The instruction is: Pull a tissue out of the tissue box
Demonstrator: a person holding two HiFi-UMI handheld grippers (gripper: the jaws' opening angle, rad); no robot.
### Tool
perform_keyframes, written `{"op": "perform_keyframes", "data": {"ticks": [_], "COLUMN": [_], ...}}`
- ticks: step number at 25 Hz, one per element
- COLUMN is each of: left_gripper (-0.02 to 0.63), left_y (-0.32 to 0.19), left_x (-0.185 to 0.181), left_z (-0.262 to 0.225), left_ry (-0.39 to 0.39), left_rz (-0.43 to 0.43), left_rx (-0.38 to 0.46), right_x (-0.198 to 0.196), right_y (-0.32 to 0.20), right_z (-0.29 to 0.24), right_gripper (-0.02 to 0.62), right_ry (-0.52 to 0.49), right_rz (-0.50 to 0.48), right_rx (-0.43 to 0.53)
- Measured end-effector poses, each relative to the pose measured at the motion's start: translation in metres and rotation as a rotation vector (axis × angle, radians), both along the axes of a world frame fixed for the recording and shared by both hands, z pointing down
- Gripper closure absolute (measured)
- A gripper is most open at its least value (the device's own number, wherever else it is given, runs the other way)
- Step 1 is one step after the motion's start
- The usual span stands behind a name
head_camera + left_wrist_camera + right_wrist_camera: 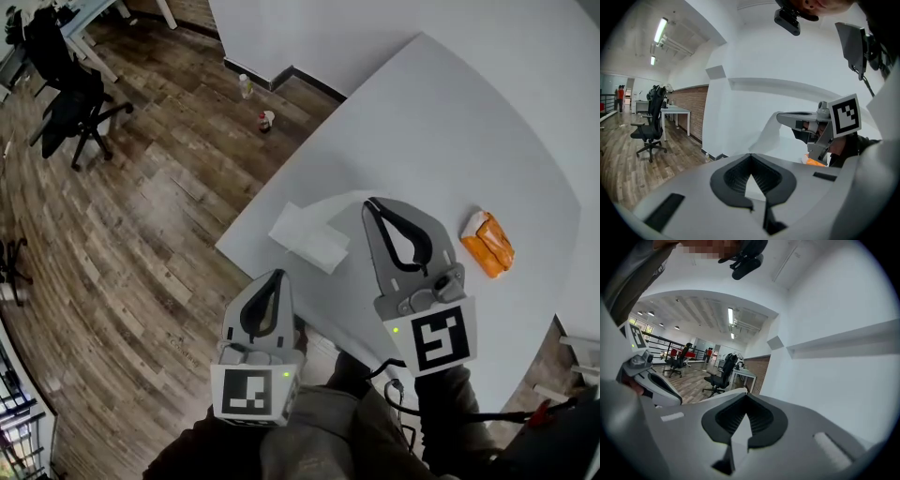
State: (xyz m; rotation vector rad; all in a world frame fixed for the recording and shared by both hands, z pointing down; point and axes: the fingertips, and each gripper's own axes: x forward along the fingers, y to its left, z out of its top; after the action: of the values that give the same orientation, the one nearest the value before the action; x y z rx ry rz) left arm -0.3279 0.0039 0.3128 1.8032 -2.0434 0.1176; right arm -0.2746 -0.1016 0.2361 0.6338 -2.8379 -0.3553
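Observation:
An orange tissue pack lies on the white table, to the right of my right gripper. A loose white tissue lies flat near the table's left corner, between the two grippers. The right gripper hovers over the table, shut and holding nothing. My left gripper is nearer me at the table's edge, just below the tissue; its jaws meet at the tip and are empty. In the left gripper view, a bit of the orange pack shows under the right gripper.
The table's left edge drops to a wooden floor. On the floor stand black office chairs, a small bottle and another small item by the wall. A white wall rises behind the table.

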Motion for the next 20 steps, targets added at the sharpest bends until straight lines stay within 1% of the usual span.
{"op": "perform_keyframes", "data": {"ticks": [2,3,6,8,10,15,18,20], "left_gripper": [0.606,0.606,0.606,0.606,0.606,0.606,0.606,0.606], "left_y": [0.006,0.010,0.022,0.028,0.031,0.033,0.032,0.031], "left_x": [-0.007,-0.010,-0.018,-0.024,-0.030,-0.034,-0.031,-0.029], "left_z": [0.007,0.011,0.022,0.026,0.029,0.032,0.032,0.032], "left_ry": [0.005,0.006,0.008,0.008,0.004,-0.003,-0.007,-0.011], "left_rz": [-0.016,-0.022,-0.045,-0.052,-0.059,-0.054,-0.038,-0.026], "left_rx": [-0.015,-0.025,-0.044,-0.056,-0.058,-0.060,-0.057,-0.055], "right_x": [-0.008,-0.011,-0.016,-0.020,-0.021,-0.018,-0.017,-0.016], "right_y": [0.007,0.012,0.034,0.047,0.055,0.063,0.072,0.080], "right_z": [0.015,0.028,0.082,0.113,0.137,0.180,0.196,0.202], "right_gripper": [0.592,0.592,0.592,0.592,0.592,0.592,0.584,0.556], "right_ry": [0.011,0.033,0.151,0.205,0.238,0.313,0.329,0.325], "right_rz": [-0.011,-0.017,-0.039,-0.058,-0.072,-0.087,-0.119,-0.149], "right_rx": [0.024,0.027,0.003,-0.026,-0.059,-0.115,-0.178,-0.232]}}
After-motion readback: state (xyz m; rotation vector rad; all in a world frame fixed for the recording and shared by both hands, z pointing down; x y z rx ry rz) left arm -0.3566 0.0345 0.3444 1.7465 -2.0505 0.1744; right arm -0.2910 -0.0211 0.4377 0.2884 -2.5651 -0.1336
